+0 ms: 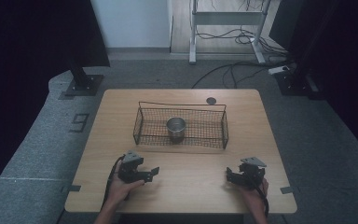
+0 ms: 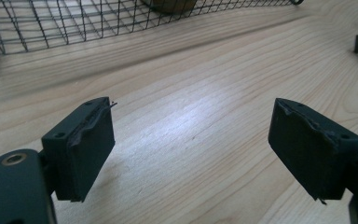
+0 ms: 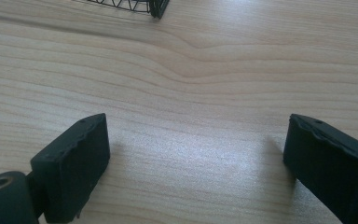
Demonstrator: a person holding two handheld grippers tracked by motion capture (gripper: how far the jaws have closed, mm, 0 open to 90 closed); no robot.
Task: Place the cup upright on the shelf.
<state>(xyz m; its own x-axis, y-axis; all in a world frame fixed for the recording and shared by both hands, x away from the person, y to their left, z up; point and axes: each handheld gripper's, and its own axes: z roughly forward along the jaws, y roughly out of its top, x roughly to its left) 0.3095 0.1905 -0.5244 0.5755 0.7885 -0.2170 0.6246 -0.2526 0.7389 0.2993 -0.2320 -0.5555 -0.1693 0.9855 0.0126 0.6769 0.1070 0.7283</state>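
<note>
Wire basket (image 1: 181,126) sits at the centre of the high view on the wooden table (image 1: 121,116), a metal cup (image 1: 176,129) upright inside it. Left gripper (image 1: 150,174) at lower left and right gripper (image 1: 229,175) at lower right both rest near the table's front edge, jaws spread wide, gripping nothing.

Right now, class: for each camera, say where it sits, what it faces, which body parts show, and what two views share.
High view: above the person's side, looking down on the table; both forearms and hands show.
Left gripper view: rides the left claw, facing the wire basket; open jaws.
Right gripper view: rides the right claw, facing bare wood; open jaws.
Shared: basket and tabletop.
</note>
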